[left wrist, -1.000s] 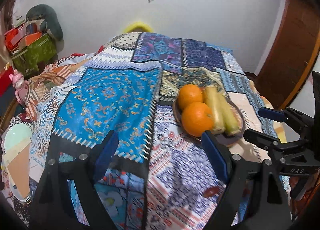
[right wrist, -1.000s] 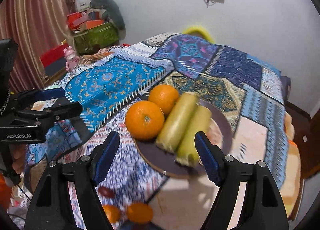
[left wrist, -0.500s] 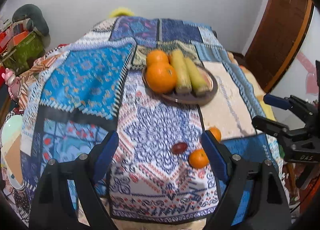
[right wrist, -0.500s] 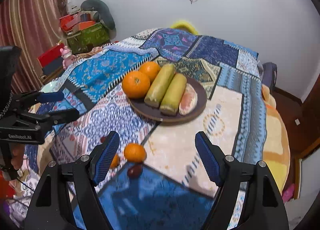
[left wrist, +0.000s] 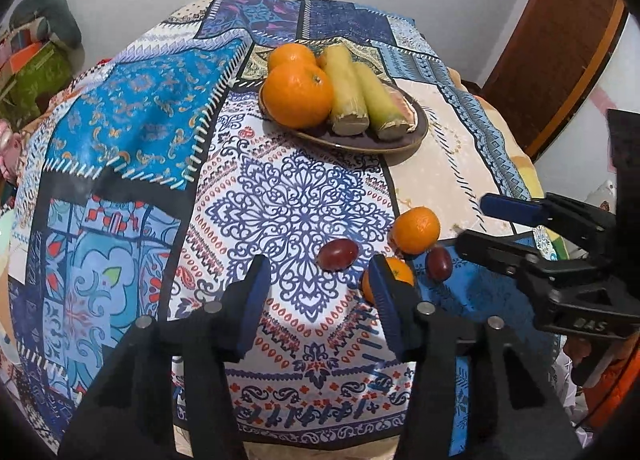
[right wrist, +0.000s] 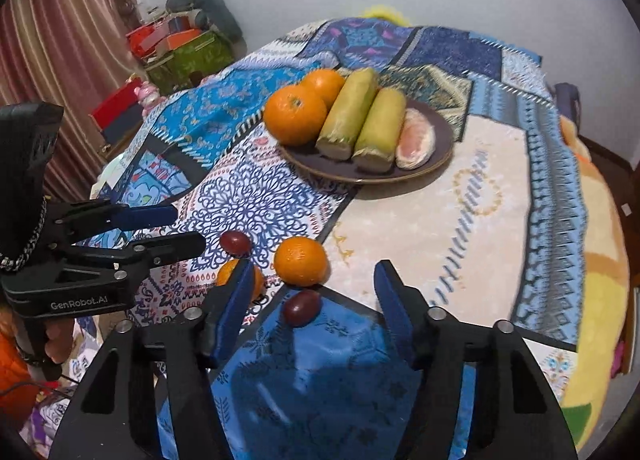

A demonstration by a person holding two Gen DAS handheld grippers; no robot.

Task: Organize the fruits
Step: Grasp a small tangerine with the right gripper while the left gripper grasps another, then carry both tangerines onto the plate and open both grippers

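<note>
On the patchwork cloth (left wrist: 132,128), a brown plate (right wrist: 440,152) at twelve o'clock holds two large oranges (right wrist: 295,120), two yellow-green stalk pieces (right wrist: 349,114) and one pink citrus wedge (right wrist: 416,139). The stalks' long axes run from five toward eleven o'clock.

Loose on the cloth lie two small oranges (right wrist: 301,261) and two dark red fruits (right wrist: 302,307).

The right gripper (right wrist: 312,312) has just been closing; its half-spread jaws straddle one red fruit untouched. The left gripper (left wrist: 316,296), also just narrowed and empty, hovers with the other red fruit (left wrist: 338,254) at its twelve o'clock.
</note>
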